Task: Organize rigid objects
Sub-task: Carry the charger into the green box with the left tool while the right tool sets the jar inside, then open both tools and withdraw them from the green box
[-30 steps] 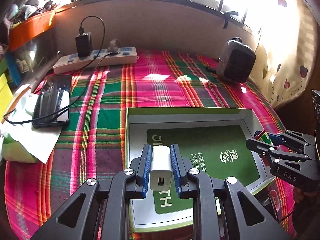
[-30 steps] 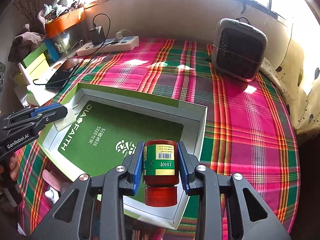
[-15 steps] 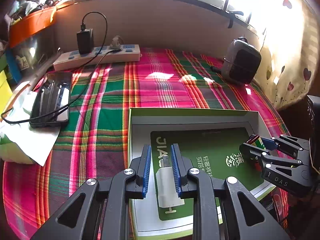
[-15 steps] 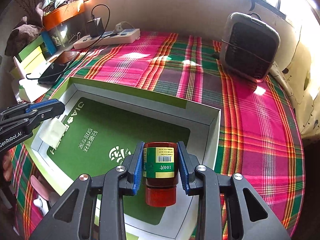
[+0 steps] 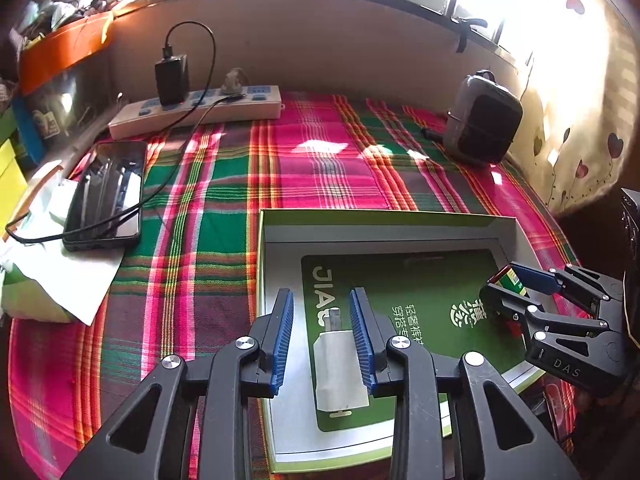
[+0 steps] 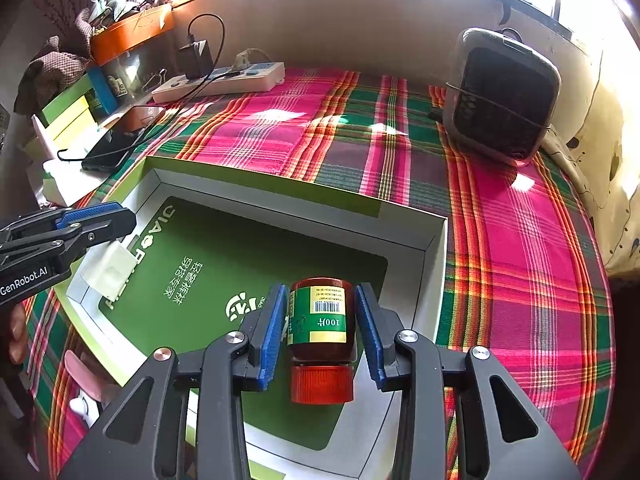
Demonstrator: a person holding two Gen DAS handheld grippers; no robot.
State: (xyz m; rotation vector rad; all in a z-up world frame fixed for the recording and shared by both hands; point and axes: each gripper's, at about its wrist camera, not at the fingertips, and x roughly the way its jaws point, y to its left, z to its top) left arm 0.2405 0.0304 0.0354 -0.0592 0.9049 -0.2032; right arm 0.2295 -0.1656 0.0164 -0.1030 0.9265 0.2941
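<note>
Claws, left (image 5: 322, 334) and right (image 6: 321, 330), just opened; lift straight up, leaving white plastic charger (image 5: 338, 372) and brown pill bottle (image 6: 322, 322) inside shallow green-and-white cardboard box (image 6: 256, 184).

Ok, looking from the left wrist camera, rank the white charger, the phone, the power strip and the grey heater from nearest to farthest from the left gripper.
From the left gripper:
1. White charger, lying in the box between the open jaws.
2. Phone, off to the left on the cloth.
3. Power strip, far back left by the wall, and grey heater, far back right: too close to call.
</note>
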